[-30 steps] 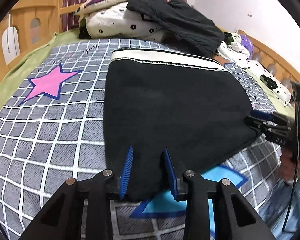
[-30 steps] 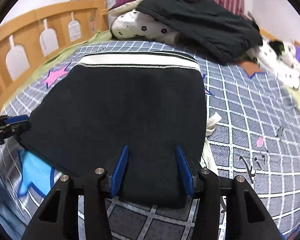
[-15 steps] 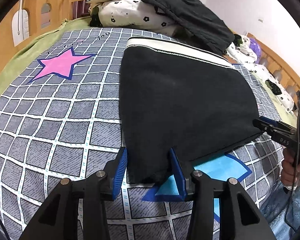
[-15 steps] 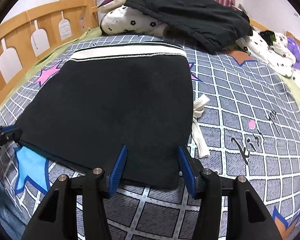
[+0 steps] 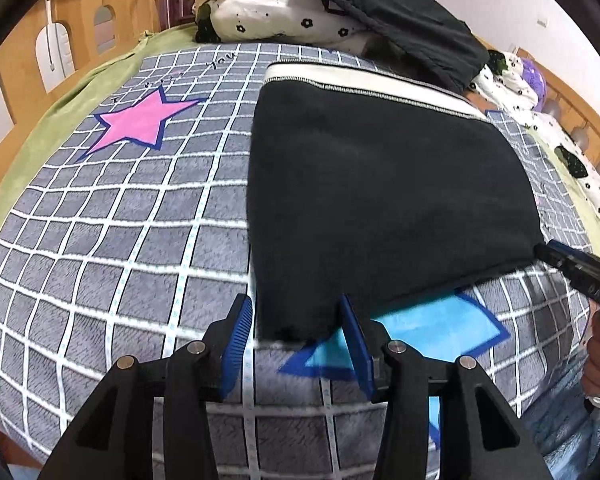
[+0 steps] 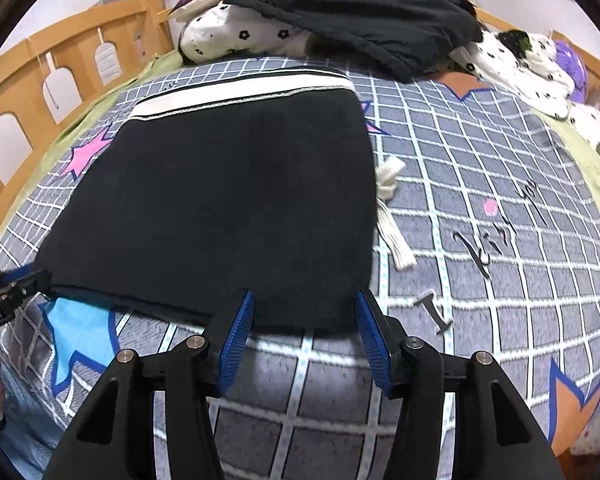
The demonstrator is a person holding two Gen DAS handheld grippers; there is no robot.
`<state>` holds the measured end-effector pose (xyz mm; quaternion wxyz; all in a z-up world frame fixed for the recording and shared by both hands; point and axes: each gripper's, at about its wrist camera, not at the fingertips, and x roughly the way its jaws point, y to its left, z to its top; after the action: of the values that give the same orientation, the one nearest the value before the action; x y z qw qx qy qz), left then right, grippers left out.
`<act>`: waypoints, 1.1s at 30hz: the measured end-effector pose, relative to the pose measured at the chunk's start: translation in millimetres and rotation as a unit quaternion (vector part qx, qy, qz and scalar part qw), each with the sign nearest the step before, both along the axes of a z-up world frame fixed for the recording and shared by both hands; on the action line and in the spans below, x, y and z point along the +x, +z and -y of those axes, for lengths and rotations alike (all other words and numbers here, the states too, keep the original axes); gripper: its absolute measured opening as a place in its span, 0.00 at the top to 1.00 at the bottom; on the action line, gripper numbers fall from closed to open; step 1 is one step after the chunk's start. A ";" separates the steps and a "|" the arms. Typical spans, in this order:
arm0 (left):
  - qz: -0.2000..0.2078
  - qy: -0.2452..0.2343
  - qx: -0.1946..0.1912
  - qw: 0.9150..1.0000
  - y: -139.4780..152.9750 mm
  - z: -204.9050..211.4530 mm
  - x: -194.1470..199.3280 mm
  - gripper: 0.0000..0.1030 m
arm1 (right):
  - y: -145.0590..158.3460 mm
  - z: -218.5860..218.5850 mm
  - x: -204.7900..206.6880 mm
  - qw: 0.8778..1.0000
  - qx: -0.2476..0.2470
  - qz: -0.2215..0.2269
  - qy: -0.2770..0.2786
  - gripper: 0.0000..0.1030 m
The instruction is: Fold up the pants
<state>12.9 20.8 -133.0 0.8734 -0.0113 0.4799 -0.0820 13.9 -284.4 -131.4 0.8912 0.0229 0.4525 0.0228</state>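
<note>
At the bottom of the left wrist view, the left gripper [image 5: 298, 336] has just been spreading, its blue pads flanking the near corner of the folded black pants [image 5: 380, 200] without pressing it. The right gripper [image 6: 304, 326] likewise stands spread around the other near corner, seemingly clear. The pants lie flat mid-frame on the checked blanket [image 5: 100, 240]; a bedding pile [image 6: 340, 12] sits beyond, at the top.

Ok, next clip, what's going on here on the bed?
A person with a handheld gripper in each hand is folding black pants on a grid-patterned blanket. The pants lie flat in a folded rectangle, white waistband at the far end. The left gripper and right gripper sit at the near corners; the left jaws have just been opening, and neither pinches the cloth.
</note>
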 end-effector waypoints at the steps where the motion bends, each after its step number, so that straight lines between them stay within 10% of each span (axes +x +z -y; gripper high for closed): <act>1: -0.005 -0.002 0.005 1.000 0.1 1.3 -2.5 0.57 | 2.5 2.0 -3.4 1.000 0.004 0.000 -0.004 0.49; 7: -0.011 0.011 0.020 1.000 20.3 2.2 -20.7 0.57 | 35.3 1.8 -23.3 0.999 0.011 0.022 -0.026 0.49; 15: 0.069 0.033 0.042 0.996 90.6 3.7 -54.1 0.23 | 94.3 -19.4 -60.1 0.996 -0.026 0.071 -0.039 0.43; 17: 0.081 0.029 0.058 0.995 101.2 8.9 -63.3 0.20 | 103.7 -22.8 -71.1 0.995 -0.032 0.083 -0.040 0.27; 22: 0.093 0.025 0.074 0.993 117.4 19.5 -81.7 0.20 | 127.2 -35.1 -100.4 0.991 -0.057 0.111 -0.043 0.07; 33: 0.100 0.026 0.067 0.992 126.9 21.7 -99.7 0.20 | 140.2 -29.3 -125.9 0.992 -0.043 0.107 -0.058 0.07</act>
<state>-86.8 -0.9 -6.1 0.9175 0.0429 0.3944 -0.0273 -112.0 -255.1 8.8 0.9345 0.0084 0.3530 -0.0456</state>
